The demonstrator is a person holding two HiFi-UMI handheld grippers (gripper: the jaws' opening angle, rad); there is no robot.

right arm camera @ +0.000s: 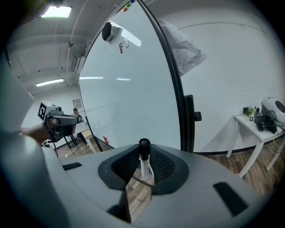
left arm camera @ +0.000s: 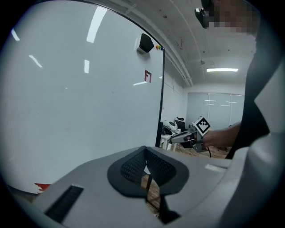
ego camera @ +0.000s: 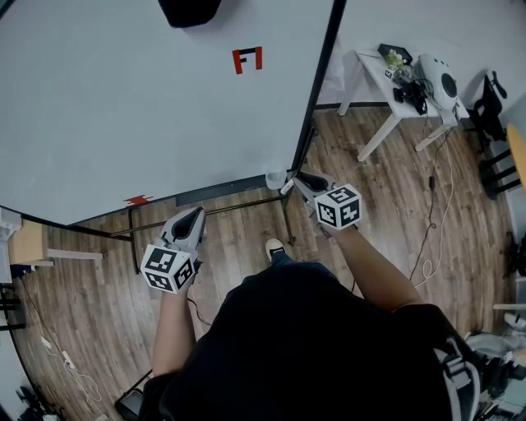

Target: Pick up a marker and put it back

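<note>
A white marker with a black cap (right arm camera: 143, 158) stands upright between the pads of my right gripper (right arm camera: 142, 173), which is shut on it. In the head view, the right gripper (ego camera: 301, 182) points at the lower right corner of the whiteboard (ego camera: 123, 107), next to a small clear cup (ego camera: 275, 178) at that corner. My left gripper (ego camera: 197, 214) is shut with nothing in it and hangs over the floor just below the board's bottom edge. Seen from the left gripper (left arm camera: 146, 171), its closed jaws face the whiteboard (left arm camera: 80, 111), and the right gripper (left arm camera: 183, 137) shows at the far right.
The whiteboard stands on a black metal frame (ego camera: 283, 215). It carries a red mark (ego camera: 246, 59) and a black object (ego camera: 189, 10) near the top. A white table (ego camera: 393, 99) with gear stands at the right. Cables (ego camera: 431, 222) run over the wooden floor.
</note>
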